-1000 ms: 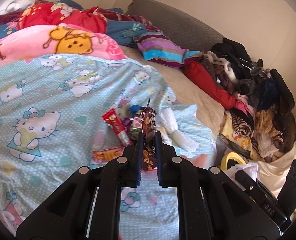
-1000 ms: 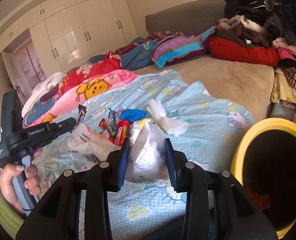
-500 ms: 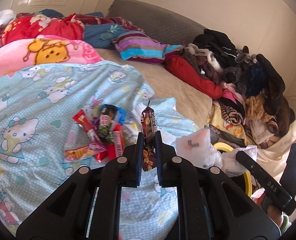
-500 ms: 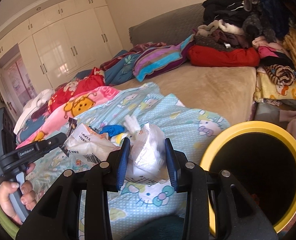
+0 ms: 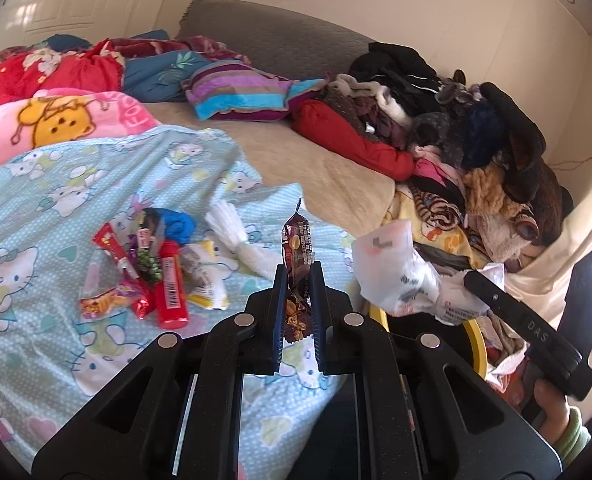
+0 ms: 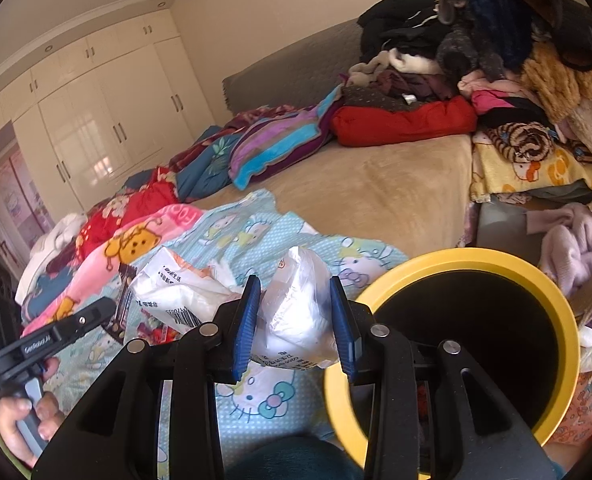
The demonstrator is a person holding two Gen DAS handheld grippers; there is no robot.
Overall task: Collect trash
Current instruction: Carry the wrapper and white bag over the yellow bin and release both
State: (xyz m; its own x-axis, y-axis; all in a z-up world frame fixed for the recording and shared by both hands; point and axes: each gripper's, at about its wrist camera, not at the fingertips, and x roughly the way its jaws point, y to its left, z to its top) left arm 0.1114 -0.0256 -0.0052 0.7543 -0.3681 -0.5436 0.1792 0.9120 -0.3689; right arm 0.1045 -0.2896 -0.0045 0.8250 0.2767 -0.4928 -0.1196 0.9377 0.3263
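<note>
Brown wrapper (image 5: 297,248): stands up, pinched between the fingers of the left gripper (image 5: 298,280), above the near edge of the bed (image 6: 375,192).
White plastic bag (image 6: 296,312): crumpled, squeezed between the blue fingers (image 6: 246,320) of the right gripper (image 6: 294,320), just beside the yellow bin.
Yellow bin (image 6: 567,320): round, dark inside, past the bed's near corner; something orange may lie in it, hard to tell.
Other trash (image 5: 152,276): red tube, small wrappers and a blue scrap in a heap on the cat blanket (image 5: 56,208).
Clothes pile (image 5: 475,132): at the far right corner of the bed.
</note>
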